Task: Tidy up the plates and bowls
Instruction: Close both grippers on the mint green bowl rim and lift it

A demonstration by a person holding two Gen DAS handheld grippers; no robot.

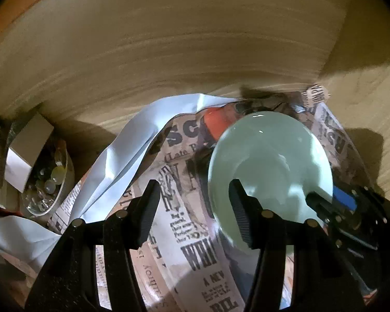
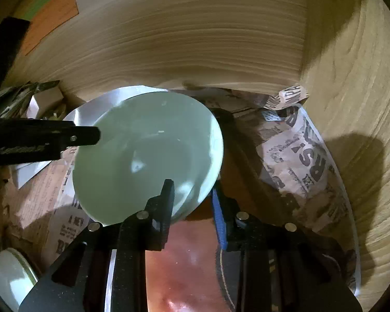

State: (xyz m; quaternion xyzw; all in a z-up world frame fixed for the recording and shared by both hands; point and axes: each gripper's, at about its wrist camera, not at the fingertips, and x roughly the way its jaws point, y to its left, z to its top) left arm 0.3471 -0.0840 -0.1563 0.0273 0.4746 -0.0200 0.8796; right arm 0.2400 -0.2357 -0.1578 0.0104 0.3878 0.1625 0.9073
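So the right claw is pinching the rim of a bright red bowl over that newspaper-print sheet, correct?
Not quite: the bowl is pale green, not red. The right wrist view shows the right claw pinching its rim, one finger inside and one outside, above the newspaper-print sheet.

Newsprint-patterned sheet [image 1: 195,234], wooden wall [image 1: 169,52], glass bowl of small oddments [image 1: 48,187], orange label [image 2: 52,18]
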